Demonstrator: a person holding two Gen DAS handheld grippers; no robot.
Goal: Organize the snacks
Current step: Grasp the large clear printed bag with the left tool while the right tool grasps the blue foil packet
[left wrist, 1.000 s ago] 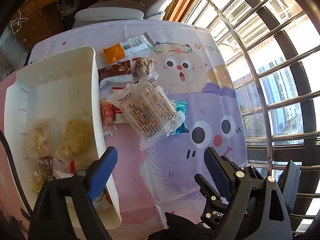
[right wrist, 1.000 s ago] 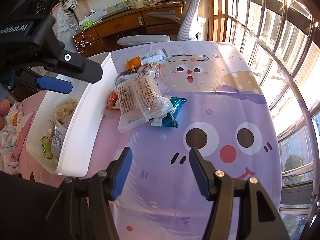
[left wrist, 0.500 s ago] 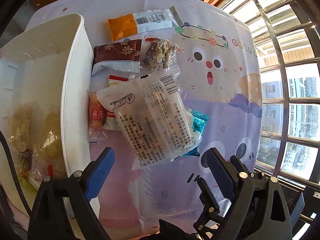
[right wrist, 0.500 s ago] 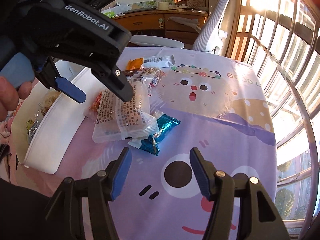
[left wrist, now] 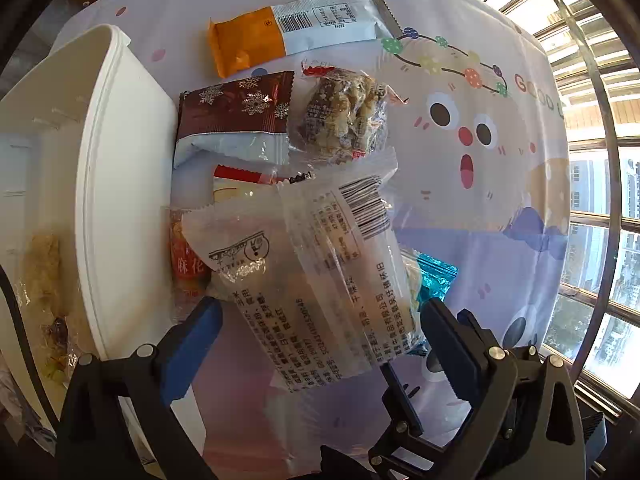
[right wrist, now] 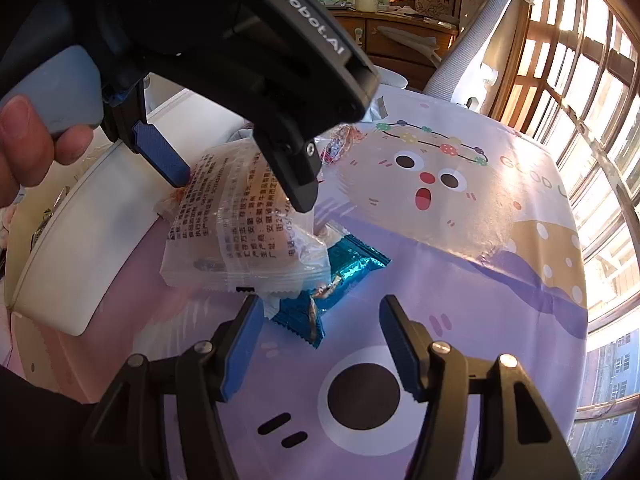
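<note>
A large clear snack packet [left wrist: 320, 272] with black print tops a pile of snacks beside a white bin [left wrist: 92, 200]. My left gripper [left wrist: 320, 320] points straight down over it. Its jaws are opening and straddle the packet, and the pads do not press on it. The right wrist view shows that left gripper [right wrist: 240, 180] astride the same clear packet [right wrist: 240, 240]. A teal foil packet [right wrist: 340, 276] sticks out from under the clear one. My right gripper [right wrist: 320, 320] stands open just short of it, pads clear of its near corner.
Behind the pile lie an orange-and-white packet [left wrist: 288, 36], a maroon snowflake packet [left wrist: 236, 120] and a clear nut bar [left wrist: 344, 120]. The bin holds several snacks [left wrist: 40, 272]. A hand [right wrist: 24, 148] holds the left gripper. A chair [right wrist: 480, 40] and window bars border the cartoon tablecloth [right wrist: 440, 240].
My left gripper has come down over the clear packet and its jaws have spread wider. My right gripper has moved lower and closer to the teal packet.
</note>
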